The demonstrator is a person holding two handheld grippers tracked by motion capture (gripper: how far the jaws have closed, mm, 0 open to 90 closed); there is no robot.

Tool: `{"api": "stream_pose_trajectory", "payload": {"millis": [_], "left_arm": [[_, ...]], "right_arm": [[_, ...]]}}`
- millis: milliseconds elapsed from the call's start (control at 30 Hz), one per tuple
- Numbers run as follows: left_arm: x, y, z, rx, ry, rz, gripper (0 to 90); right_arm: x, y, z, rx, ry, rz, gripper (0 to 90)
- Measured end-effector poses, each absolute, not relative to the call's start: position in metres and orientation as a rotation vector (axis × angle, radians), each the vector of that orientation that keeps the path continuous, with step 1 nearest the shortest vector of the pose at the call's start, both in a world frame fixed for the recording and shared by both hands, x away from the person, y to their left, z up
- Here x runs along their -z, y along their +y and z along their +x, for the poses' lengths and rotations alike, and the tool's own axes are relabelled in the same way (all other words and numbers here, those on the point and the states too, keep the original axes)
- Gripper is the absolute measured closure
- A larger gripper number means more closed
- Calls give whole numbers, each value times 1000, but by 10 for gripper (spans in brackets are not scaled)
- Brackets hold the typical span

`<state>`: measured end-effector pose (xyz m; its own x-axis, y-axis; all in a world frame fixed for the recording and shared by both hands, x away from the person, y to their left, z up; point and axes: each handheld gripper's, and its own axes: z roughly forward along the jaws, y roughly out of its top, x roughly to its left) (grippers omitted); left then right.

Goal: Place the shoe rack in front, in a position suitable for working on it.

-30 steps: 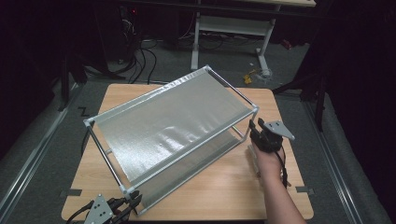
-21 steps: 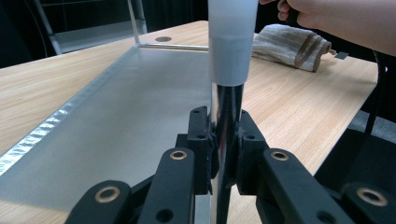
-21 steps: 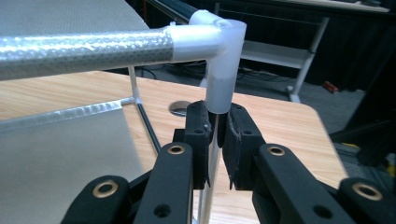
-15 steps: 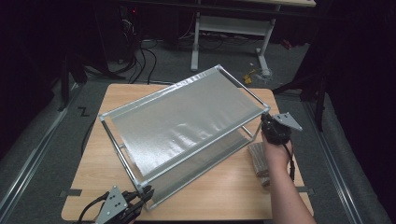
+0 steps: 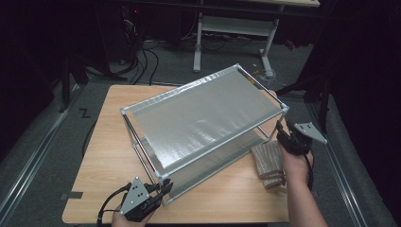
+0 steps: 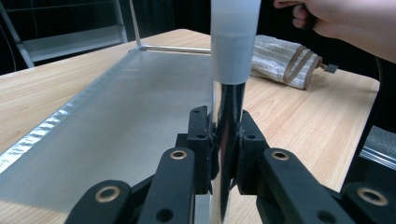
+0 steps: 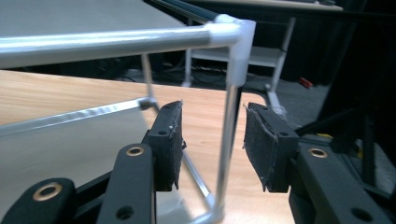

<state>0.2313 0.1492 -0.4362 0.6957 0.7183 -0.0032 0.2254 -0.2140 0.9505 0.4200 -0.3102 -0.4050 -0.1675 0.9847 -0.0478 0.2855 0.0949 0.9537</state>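
Metal rack (image 5: pixel 203 118): left gripper (image 5: pixel 163 187) clamped on its corner post, right gripper (image 5: pixel 282 134) just opened around another

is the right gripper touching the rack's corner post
Apart. The right gripper view shows the post standing between the right gripper's fingers, which have just been opening, with a gap on each side.
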Motion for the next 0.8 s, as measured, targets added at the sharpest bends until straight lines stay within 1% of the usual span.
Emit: {"api": "stream_pose_trajectory", "payload": {"millis": [33, 100, 233, 300, 400, 500, 533, 567, 600, 633, 667, 733, 800], "left_arm": [[437, 149, 231, -536, 754, 1768, 775], [441, 149, 230, -520, 754, 1753, 697], [447, 148, 226, -531, 752, 1785, 622], [450, 150, 226, -550, 763, 1788, 556], [455, 153, 226, -552, 784, 1767, 501], [458, 154, 227, -522, 815, 1766, 475], [456, 153, 228, -513, 817, 1775, 467], [456, 152, 228, -497, 817, 1781, 454], [457, 151, 226, -509, 800, 1809, 454], [459, 150, 223, -550, 793, 1835, 450], [460, 151, 221, -562, 790, 1838, 445], [470, 156, 218, -544, 821, 1778, 447], [478, 157, 217, -519, 827, 1778, 459]], "right_arm": [[405, -310, 411, -1130, 1582, 1281, 559], [407, -309, 391, -1156, 1586, 1261, 559], [418, -305, 357, -1173, 1619, 1251, 557], [427, -304, 341, -1157, 1627, 1270, 524], [435, -305, 327, -1147, 1641, 1313, 488], [439, -306, 318, -1110, 1657, 1340, 447], [439, -306, 316, -1082, 1667, 1339, 413], [442, -304, 313, -1039, 1694, 1324, 349], [442, -304, 313, -1039, 1694, 1324, 349], [445, -303, 311, -1030, 1714, 1319, 338], [448, -302, 309, -1015, 1729, 1312, 309], [453, -301, 308, -991, 1752, 1304, 255], [455, -302, 308, -971, 1771, 1305, 267]]}}
